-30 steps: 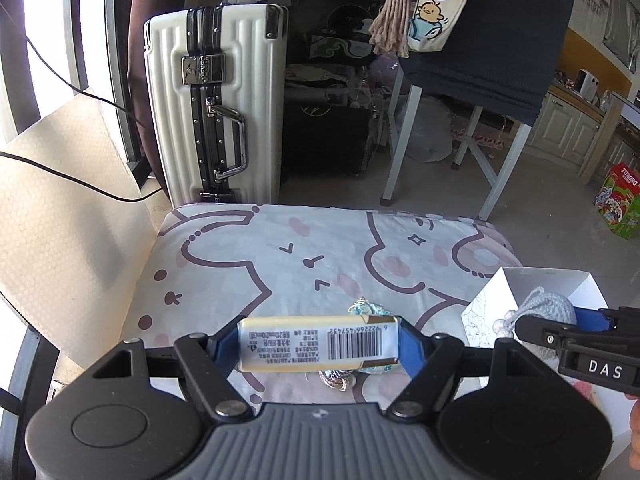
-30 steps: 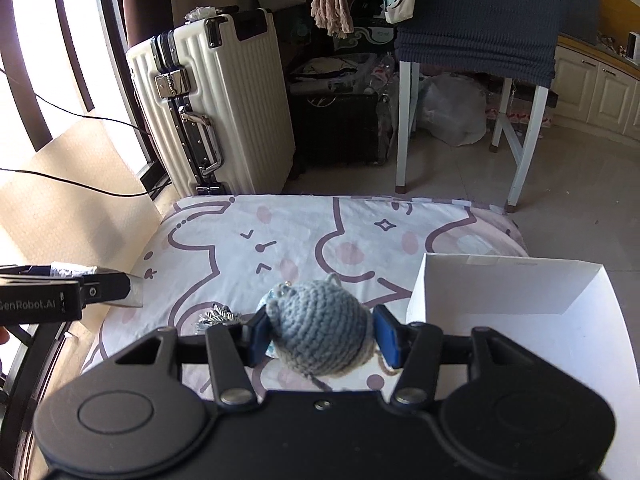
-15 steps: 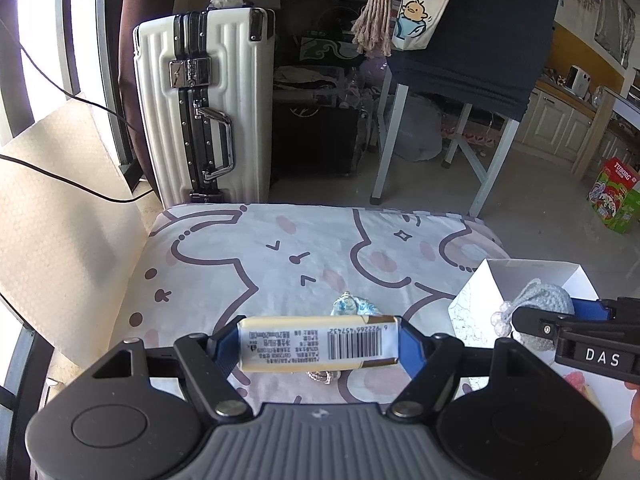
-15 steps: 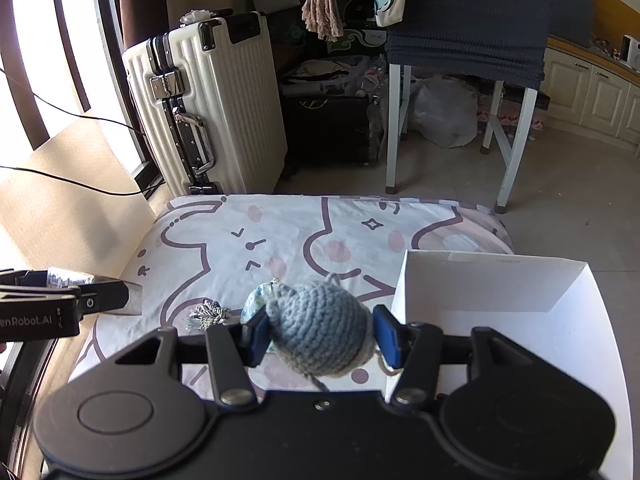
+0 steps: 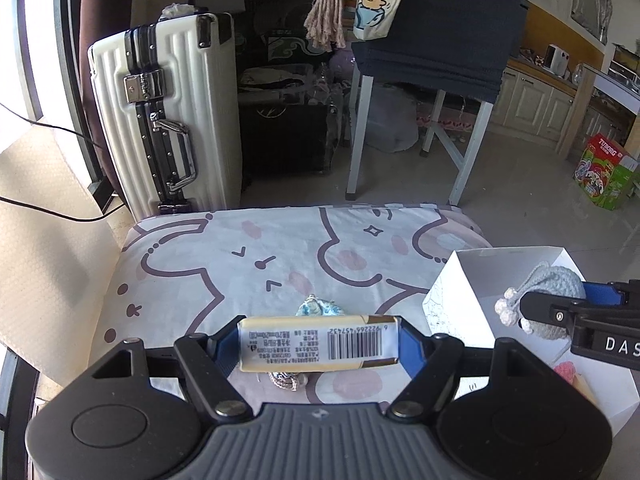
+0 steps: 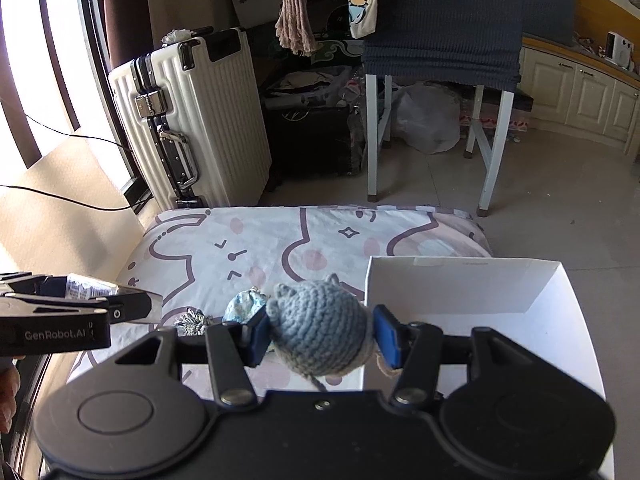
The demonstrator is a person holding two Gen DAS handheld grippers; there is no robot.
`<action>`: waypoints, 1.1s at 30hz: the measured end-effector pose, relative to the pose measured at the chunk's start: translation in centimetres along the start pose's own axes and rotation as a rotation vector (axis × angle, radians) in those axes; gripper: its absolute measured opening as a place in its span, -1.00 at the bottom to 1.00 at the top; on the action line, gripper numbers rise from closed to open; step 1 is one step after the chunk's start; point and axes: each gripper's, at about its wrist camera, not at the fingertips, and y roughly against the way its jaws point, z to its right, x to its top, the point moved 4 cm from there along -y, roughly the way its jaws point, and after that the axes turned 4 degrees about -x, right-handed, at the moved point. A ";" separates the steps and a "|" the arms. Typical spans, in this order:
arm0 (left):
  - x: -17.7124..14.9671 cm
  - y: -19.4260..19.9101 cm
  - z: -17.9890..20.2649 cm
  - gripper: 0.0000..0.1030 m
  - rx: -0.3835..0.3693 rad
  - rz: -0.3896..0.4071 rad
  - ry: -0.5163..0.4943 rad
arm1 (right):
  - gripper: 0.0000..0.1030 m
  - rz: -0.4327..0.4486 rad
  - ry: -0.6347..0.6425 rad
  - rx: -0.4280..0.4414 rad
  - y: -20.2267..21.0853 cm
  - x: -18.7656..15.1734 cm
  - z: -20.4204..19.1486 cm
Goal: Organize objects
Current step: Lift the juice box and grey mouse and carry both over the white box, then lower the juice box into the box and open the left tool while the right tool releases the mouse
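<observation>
We are in the carrying step of the tidy-up, with both hands loaded and everything placed by the white box (image 6: 460,292) that stands open at the near right corner of the printed cushion (image 5: 280,248). Our left gripper (image 5: 320,340) has its jaws set fairly wide and pressed on the two ends of a yellow wrapped bar (image 5: 318,343), barcode side up, held level above the cushion to the left of the box. Our right gripper (image 6: 322,334) is closed to a middling gap on a blue crocheted toy (image 6: 320,332), squeezing it at both sides; in the left wrist view the toy hangs over the box opening, while in the right wrist view it sits just at the box's left wall, so we judge it to be at the edge of the opening, not yet deep inside. A pink thing (image 5: 566,372) lies in the box already. Left of the box, on the cushion, a small blue-white pouch (image 6: 244,306) and a grey tasselled trinket (image 6: 192,316) still wait. The next move, as we judge it, calls for bringing the toy fully clear of the box's wall, lowering it and spreading the right jaws, then bringing the bar across to the box. The two grippers are near each other, so we would take turns at the opening to avoid a knock against the thin cardboard wall.
</observation>
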 end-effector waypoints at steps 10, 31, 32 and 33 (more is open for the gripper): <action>1.0 -1.6 4.3 0.48 -0.042 -0.019 -0.031 | 0.06 -0.003 -0.022 -0.061 0.9 -0.2 5.1; 0.8 -6.3 17.0 0.48 -0.155 -0.082 -0.169 | 0.06 -0.075 -0.131 -0.157 -1.0 -0.3 14.7; 0.7 -6.7 17.4 0.48 -0.157 -0.088 -0.172 | 0.06 -0.083 -0.135 -0.156 -1.4 -0.3 15.0; 0.7 -7.2 17.9 0.48 -0.157 -0.097 -0.175 | 0.06 -0.092 -0.142 -0.157 -1.8 -0.3 15.3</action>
